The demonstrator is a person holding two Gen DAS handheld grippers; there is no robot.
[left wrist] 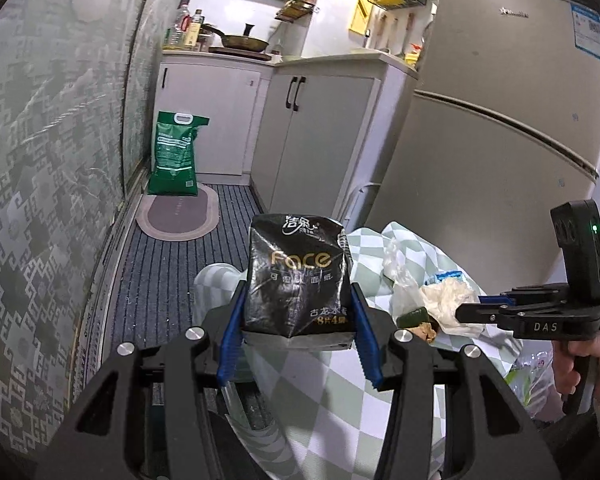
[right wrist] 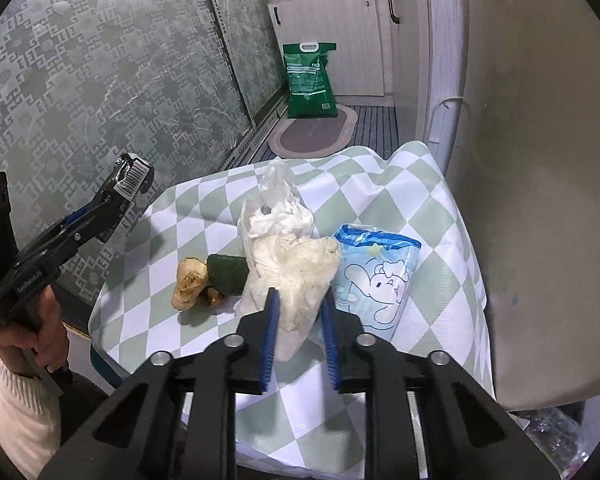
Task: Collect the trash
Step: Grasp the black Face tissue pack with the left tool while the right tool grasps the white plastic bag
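Note:
My left gripper [left wrist: 298, 316] is shut on a black tissue pack [left wrist: 298, 276] marked "Face" and holds it up left of the checkered table [right wrist: 400, 184]. In the right wrist view that pack [right wrist: 130, 178] shows at the left, off the table. My right gripper [right wrist: 300, 312] straddles a crumpled white plastic bag [right wrist: 296, 276] on the table, its blue fingers touching the bag's sides. Beside it lie a dark green piece [right wrist: 228, 274], brown food scraps [right wrist: 190, 282] and a light blue tissue pack [right wrist: 376, 276] with a cartoon elephant.
A fridge [left wrist: 500, 120] stands right of the table. White cabinets [left wrist: 312, 132] and a green rice sack [left wrist: 176, 152] are at the back, with an oval mat [left wrist: 178, 216] on the striped floor. A patterned glass wall [left wrist: 40, 160] runs along the left.

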